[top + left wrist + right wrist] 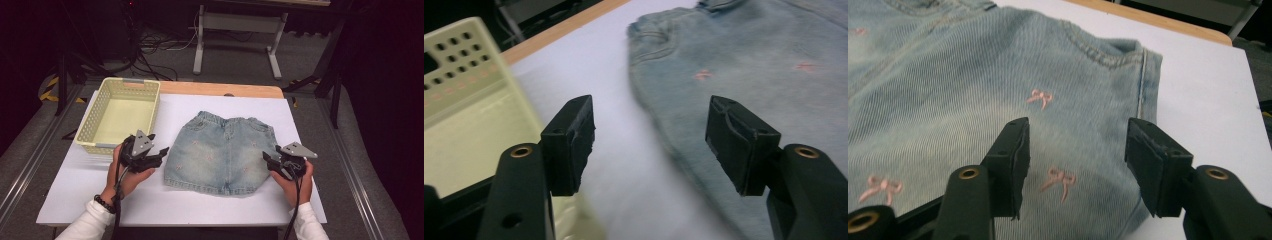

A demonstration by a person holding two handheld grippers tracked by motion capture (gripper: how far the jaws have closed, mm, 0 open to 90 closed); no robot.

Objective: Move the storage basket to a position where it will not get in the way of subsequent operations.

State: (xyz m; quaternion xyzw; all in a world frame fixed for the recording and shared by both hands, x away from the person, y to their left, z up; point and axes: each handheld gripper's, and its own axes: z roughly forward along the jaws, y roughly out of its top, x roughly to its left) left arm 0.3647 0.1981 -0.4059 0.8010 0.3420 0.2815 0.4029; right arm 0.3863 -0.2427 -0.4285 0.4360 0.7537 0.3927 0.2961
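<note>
A pair of denim shorts (220, 152) lies flat on the white table (300, 200), beside a yellow basket (120, 112); the left gripper (161, 152) and right gripper (266, 159) flank its side hems, jaws apart, holding nothing; a clean fold likely needs both to pinch matching edges evenly.

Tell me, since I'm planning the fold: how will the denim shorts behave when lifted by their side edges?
The denim shorts lie flat and limp on the white sheet, so they will probably sag in the middle. The ribbed weave should give the tongs decent grip. They look light, so a push would likely bunch them.
</note>
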